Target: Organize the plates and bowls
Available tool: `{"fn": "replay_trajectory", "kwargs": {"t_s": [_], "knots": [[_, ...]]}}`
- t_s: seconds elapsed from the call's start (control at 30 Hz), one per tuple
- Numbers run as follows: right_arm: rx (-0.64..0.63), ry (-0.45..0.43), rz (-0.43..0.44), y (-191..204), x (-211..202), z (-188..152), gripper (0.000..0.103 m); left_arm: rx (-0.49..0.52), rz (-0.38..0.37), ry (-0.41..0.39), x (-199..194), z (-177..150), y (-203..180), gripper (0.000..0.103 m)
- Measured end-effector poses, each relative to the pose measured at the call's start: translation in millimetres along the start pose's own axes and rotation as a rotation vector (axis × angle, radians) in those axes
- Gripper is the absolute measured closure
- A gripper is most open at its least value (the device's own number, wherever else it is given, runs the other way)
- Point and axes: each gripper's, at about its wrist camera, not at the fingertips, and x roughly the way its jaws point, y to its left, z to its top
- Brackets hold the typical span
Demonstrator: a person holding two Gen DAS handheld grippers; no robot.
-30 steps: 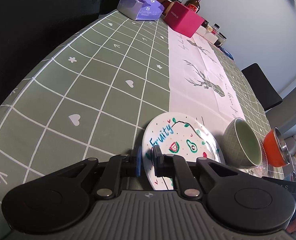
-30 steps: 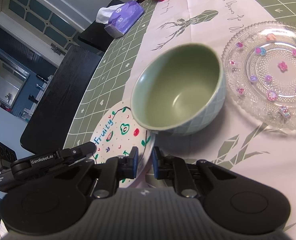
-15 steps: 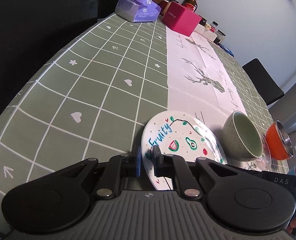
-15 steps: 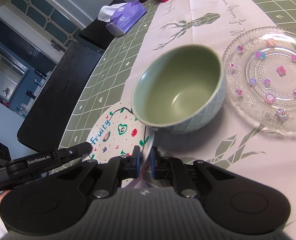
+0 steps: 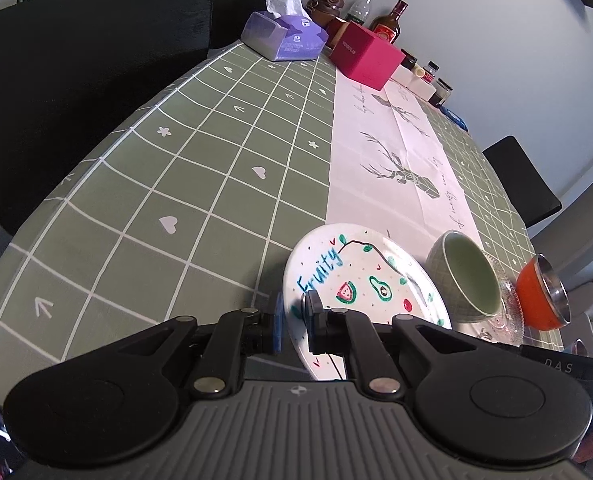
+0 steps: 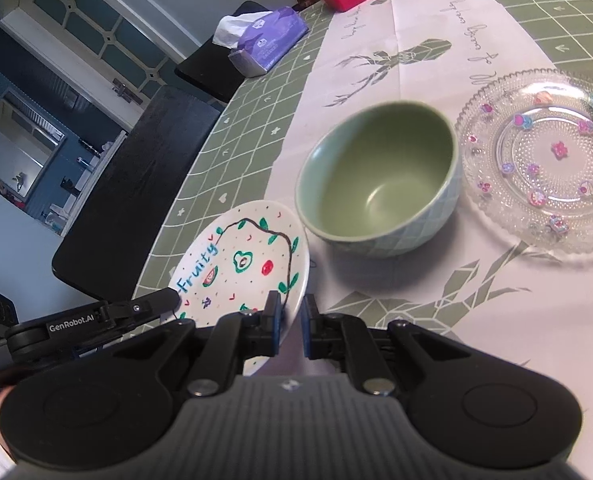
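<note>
A white plate painted "Fruity" (image 5: 360,280) is tilted up off the table, and my left gripper (image 5: 294,322) is shut on its near rim. It also shows in the right wrist view (image 6: 240,264), where my right gripper (image 6: 290,322) is shut on its right rim. The left gripper (image 6: 168,300) shows there at the plate's left edge. A green bowl (image 6: 380,176) stands just beyond the plate, also seen in the left wrist view (image 5: 468,276). A clear glass plate (image 6: 544,160) lies to the bowl's right. An orange bowl (image 5: 540,300) lies on its side past it.
A purple tissue box (image 5: 282,36), a red box (image 5: 364,56) and bottles (image 5: 388,20) stand at the table's far end. Black chairs (image 6: 136,196) line the left side. A white runner with deer prints (image 5: 392,160) lies down the green checked tablecloth.
Both grippers have lifted and drawn the Fruity plate back toward me, away from the green bowl. The bowl and the glass plate have not moved.
</note>
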Motion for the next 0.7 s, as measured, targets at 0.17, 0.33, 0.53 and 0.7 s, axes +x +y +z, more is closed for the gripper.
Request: {"fn": "replay_trajectory", "kwargs": {"t_s": [0.17,0.33,0.53,0.7], "knots": [[-0.009,-0.004,0.001,2,-13,-3,0.095,-0.001,-0.026,-0.009,-14,-7,-4,0.091],[-0.007,-0.010,-0.021,4,-24,-10,0.095,-0.017,-0.065,-0.010,-26,-16,-7,0.091],[0.009,-0.020,-0.031,1,-45,-21,0.095,-0.003,-0.114,-0.017,-37,-27,-16,0.091],[0.025,-0.045,-0.039,-4,-70,-32,0.095,0.012,-0.159,-0.004,-44,-41,-25,0.091]]}}
